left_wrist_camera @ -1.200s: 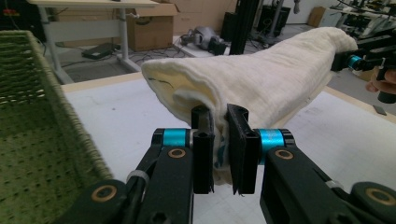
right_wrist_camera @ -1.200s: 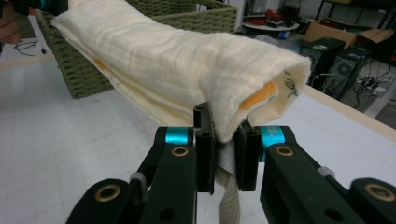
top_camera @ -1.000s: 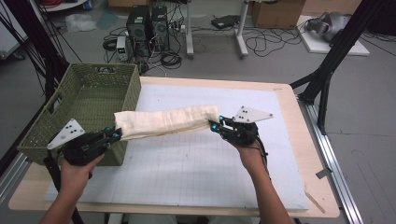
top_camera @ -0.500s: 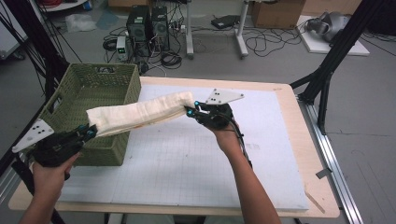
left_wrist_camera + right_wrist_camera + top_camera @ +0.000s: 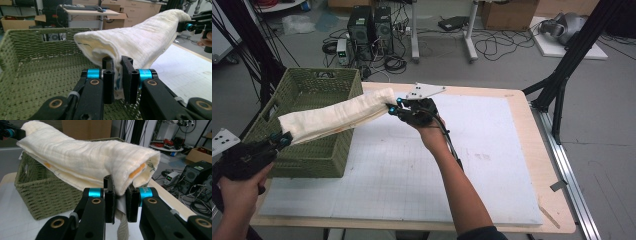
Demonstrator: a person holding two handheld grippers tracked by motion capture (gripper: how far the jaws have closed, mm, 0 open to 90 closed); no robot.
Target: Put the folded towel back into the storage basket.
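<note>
folded towel (image 5: 337,116) held off the table, stretched between both grippers, its left half over the green basket (image 5: 307,87) at the table's far left corner. left gripper (image 5: 117,75) jaws pinched on one end, right gripper (image 5: 121,201) jaws likewise on the other. probably kept taut so the folds survive lowering into the basket.

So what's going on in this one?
A person holds a folded cream towel stretched between two handheld grippers. The left gripper is clamped on one end, near the front rim of the green woven basket; the right gripper is clamped on the other end, above the white mat. The towel hangs in the air, partly over the basket, not yet inside.
</note>
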